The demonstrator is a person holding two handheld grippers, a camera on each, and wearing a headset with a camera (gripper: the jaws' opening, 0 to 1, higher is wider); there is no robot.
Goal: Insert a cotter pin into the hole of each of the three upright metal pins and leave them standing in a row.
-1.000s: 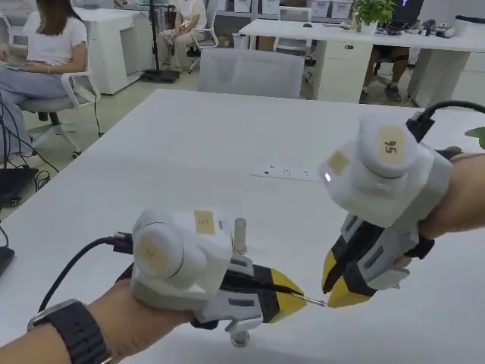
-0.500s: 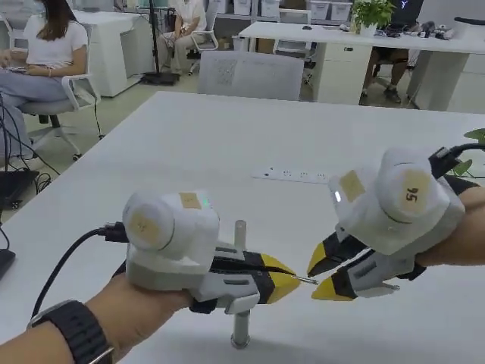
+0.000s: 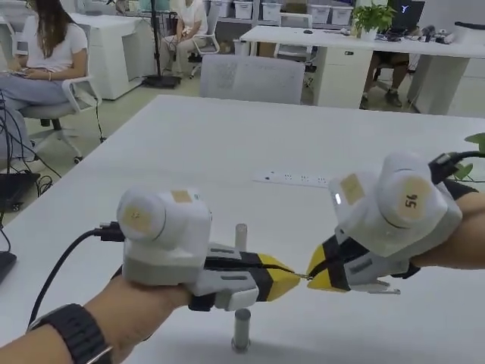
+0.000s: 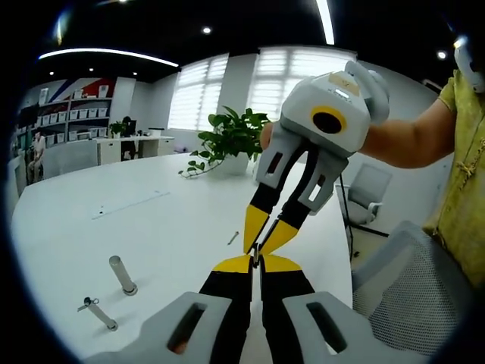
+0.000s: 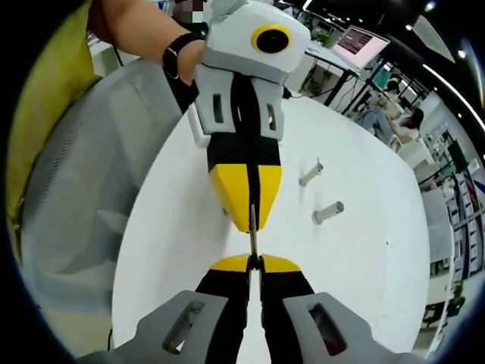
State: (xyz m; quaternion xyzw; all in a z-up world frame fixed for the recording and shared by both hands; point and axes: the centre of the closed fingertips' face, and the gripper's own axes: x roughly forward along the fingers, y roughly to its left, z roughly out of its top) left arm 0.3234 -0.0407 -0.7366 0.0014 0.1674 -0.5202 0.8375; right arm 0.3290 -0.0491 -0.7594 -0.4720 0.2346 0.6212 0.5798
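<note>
Over the white workbench of an open office, a thin steel cotter pin is held in mid-air. The left gripper pinches one end and the right gripper the other, both with jaws closed narrow on it. It looks light, springy and easily bent or dropped, so it is best gripped near its head with the legs left free. A grey cylindrical metal pin stands beneath the left gripper, and a second grey pin stands behind it. A round sticker on the right gripper reads 56.
</note>
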